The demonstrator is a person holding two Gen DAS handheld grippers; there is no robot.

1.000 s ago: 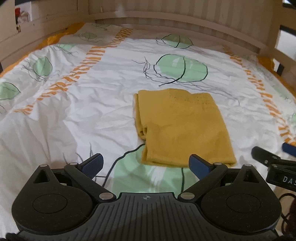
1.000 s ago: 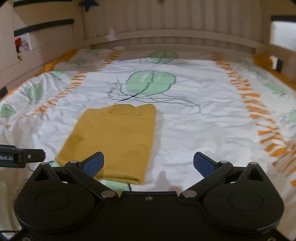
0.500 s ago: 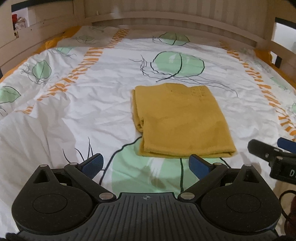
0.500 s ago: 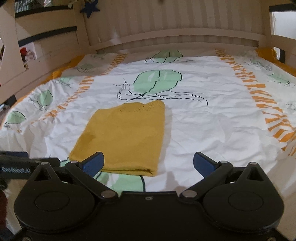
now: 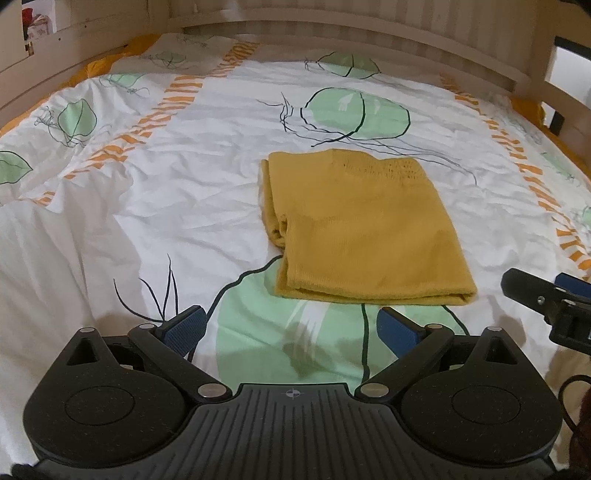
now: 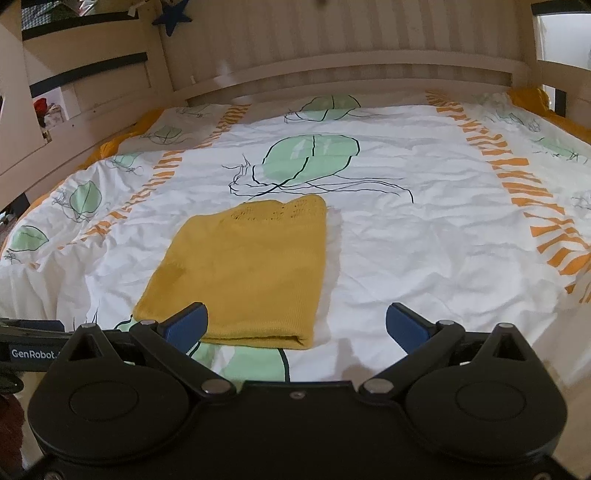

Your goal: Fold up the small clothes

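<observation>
A mustard-yellow knitted garment point(image 5: 364, 230) lies folded into a flat rectangle on the bed, its folded edge toward me; it also shows in the right wrist view point(image 6: 243, 273). My left gripper point(image 5: 291, 326) is open and empty, held above the bedspread just short of the garment's near edge. My right gripper point(image 6: 297, 323) is open and empty, near the garment's near right corner. The right gripper's tip also shows at the right edge of the left wrist view point(image 5: 543, 295).
The bedspread point(image 5: 155, 206) is white with green leaves and orange stripes, and wrinkled. A wooden slatted headboard point(image 6: 332, 44) stands at the far end. Wooden rails point(image 5: 535, 74) run along the sides. A dark blue star point(image 6: 171, 18) hangs on the wall.
Both grippers have pulled back and risen away from the garment, staying open. The garment has not moved.
</observation>
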